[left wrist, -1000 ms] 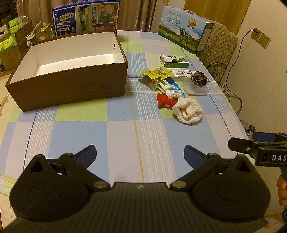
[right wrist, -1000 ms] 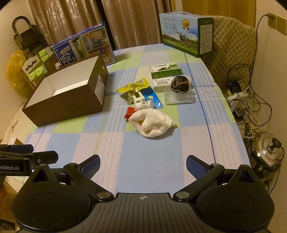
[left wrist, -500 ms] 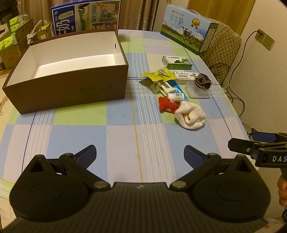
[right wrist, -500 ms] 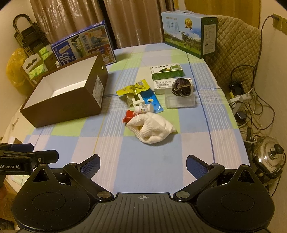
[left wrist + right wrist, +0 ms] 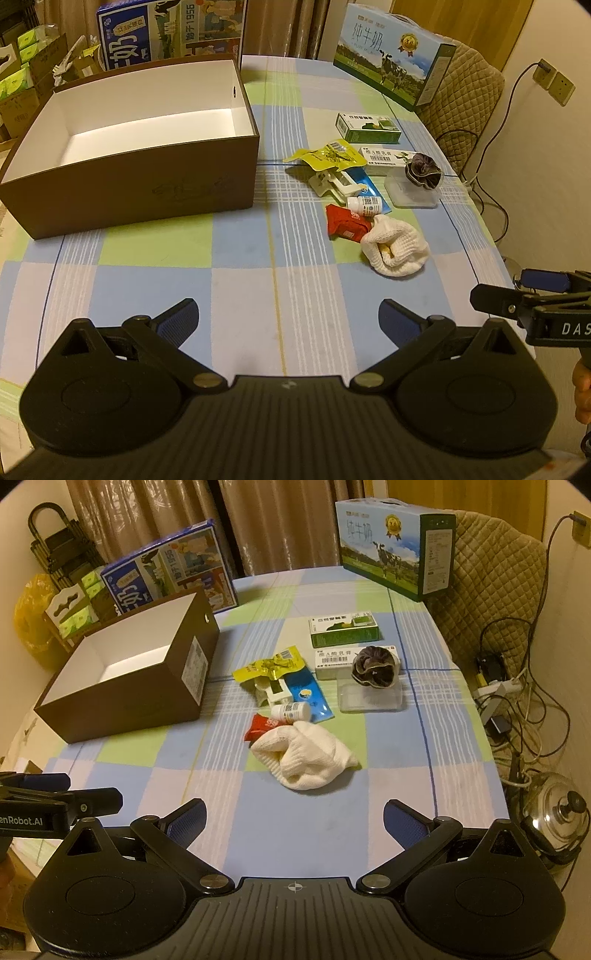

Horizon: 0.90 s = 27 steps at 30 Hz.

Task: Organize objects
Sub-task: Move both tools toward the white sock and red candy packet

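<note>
Brown box (image 5: 140, 155) sits empty; left claw (image 5: 288, 317) and right claw (image 5: 293, 812) spread.

Both cams sit low at the near edge of the table (image 5: 155, 254), each looking forward along its own fingers toward the far edge and the curtains. The left wrist view is parked nearer the left side, so the brown box (image 5: 140, 192) fills its upper left, pretty close. The right wrist view sits further right and angles slightly left — it also catches the floor clutter past the table's right edge. Each one spots the other: the right gripper (image 5: 532, 295) pokes in at the left cam's right border, the left gripper (image 5: 55, 794) at the right cam's left border. Shared ground — the box, the white cloth (image 5: 306, 757), both milk cartons.
</note>
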Each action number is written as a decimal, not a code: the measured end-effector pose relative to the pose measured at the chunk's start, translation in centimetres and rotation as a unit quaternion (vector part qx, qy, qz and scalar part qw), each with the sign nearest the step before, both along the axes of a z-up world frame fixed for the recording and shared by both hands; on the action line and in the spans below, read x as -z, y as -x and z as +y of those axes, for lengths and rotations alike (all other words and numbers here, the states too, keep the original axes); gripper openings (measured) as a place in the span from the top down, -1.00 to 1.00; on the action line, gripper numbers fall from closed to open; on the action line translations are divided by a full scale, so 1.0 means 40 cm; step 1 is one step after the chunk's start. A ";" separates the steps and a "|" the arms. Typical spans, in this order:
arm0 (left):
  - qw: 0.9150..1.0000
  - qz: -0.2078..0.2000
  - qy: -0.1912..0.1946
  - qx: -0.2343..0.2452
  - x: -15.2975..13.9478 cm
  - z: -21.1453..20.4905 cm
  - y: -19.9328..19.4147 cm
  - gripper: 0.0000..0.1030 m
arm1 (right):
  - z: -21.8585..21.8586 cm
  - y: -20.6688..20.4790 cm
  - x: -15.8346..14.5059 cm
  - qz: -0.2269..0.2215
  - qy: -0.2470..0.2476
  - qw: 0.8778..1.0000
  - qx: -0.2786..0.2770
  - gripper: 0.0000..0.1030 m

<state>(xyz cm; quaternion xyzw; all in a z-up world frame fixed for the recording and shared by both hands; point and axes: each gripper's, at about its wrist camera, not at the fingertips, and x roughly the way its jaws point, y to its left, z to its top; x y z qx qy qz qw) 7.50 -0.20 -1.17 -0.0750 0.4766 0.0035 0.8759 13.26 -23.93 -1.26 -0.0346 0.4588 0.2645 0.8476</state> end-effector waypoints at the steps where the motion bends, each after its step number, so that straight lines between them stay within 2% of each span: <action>1: 1.000 0.001 0.000 0.000 0.002 -0.001 -0.005 -0.99 | -0.002 -0.006 0.002 0.000 0.000 1.000 0.000 -0.95; 15: 1.000 0.022 -0.005 -0.011 0.042 -0.016 -0.092 -0.99 | -0.014 -0.101 0.037 0.004 -0.004 1.000 -0.015 -0.94; 19: 0.999 0.030 -0.010 -0.011 0.058 -0.019 -0.120 -0.99 | -0.004 -0.133 0.058 0.003 0.004 0.999 -0.032 -0.78; 27: 0.999 0.040 -0.009 -0.020 0.079 -0.012 -0.174 -0.99 | 0.024 -0.192 0.106 0.003 0.011 0.997 -0.077 -0.58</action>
